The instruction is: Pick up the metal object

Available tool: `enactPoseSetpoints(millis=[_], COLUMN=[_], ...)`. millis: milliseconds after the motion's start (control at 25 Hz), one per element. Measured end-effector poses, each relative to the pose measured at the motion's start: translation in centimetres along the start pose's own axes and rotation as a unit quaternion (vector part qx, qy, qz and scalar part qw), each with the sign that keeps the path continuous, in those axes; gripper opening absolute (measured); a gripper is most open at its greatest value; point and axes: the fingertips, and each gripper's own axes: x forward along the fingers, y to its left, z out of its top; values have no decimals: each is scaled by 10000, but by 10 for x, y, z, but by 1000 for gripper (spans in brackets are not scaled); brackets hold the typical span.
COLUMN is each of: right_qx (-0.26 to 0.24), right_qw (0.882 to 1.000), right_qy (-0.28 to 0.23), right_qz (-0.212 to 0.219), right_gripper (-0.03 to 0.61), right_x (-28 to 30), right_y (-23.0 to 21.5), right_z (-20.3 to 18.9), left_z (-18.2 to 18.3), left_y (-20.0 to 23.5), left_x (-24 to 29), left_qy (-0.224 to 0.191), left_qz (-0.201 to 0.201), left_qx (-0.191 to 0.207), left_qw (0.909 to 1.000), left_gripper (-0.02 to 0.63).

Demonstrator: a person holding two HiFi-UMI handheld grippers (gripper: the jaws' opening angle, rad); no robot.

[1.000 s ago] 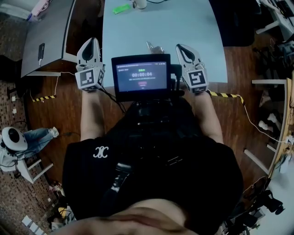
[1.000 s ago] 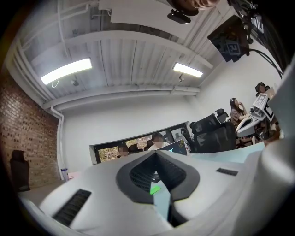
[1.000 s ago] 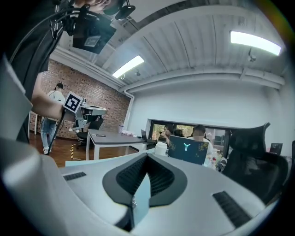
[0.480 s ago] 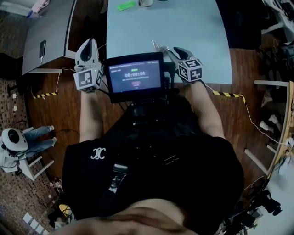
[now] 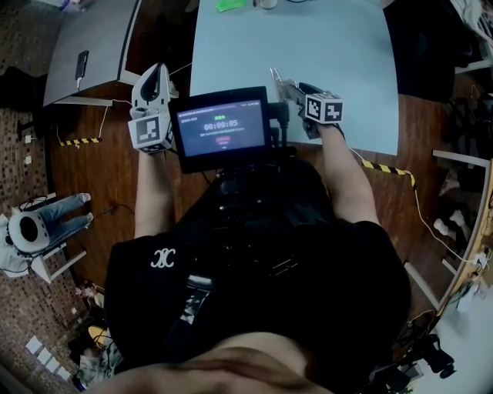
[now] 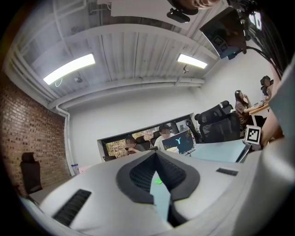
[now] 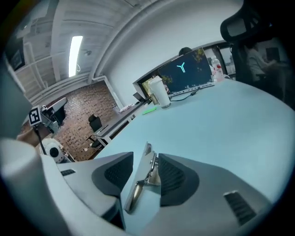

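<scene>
The metal object (image 7: 146, 173), a slim shiny clip-like piece, lies on the light blue table (image 5: 339, 46) near its front edge. In the head view the metal object (image 5: 276, 79) pokes out just left of my right gripper (image 5: 296, 86). In the right gripper view it sits between the jaws of that gripper (image 7: 146, 159), close to the right pad (image 7: 177, 177), with a gap to the left pad. These jaws are opening. My left gripper (image 5: 160, 71) hangs left of the table over the floor. In its own view the left gripper (image 6: 156, 154) is shut on nothing.
A small screen (image 5: 223, 127) is mounted in front of the person's chest between the grippers. A green item (image 5: 231, 5) and a cup (image 5: 266, 3) sit at the table's far end. A grey desk (image 5: 85, 46) stands left; someone sits on the floor (image 5: 38, 227).
My right gripper has swung left and forward onto the table, and its jaws now stand round the metal object. The left gripper has kept its place.
</scene>
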Motion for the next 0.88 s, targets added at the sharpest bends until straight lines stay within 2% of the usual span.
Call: enactPoseSetpoints(millis=[200, 360, 640, 720, 760, 880], right_qx=[413, 784, 1111, 1226, 1257, 1174], right_qw=[9987, 9958, 9919, 9897, 9890, 9905], right_qy=[243, 386, 324, 431, 475, 462], right_qz=[153, 281, 521, 598, 615, 552], right_gripper=[173, 129, 122, 98, 65, 55], right_x=[11, 14, 17, 17, 16, 11], right_y=[-1, -2, 4, 5, 5, 2], right_z=[-11, -22, -23, -26, -28, -27], left_z=[1, 1, 6, 5, 5, 5], left_y=[-2, -5, -12, -13, -13, -15], left_x=[-4, -3, 2, 3, 3, 5], left_qy=[-30, 29, -14, -12, -8, -20], left_qz=[-29, -81, -158, -157, -157, -184], left_qx=[-149, -25, 28, 40, 43, 14], left_qw=[9999, 10000, 9999, 9999, 9999, 9998], left_gripper=[14, 14, 14, 14, 14, 14])
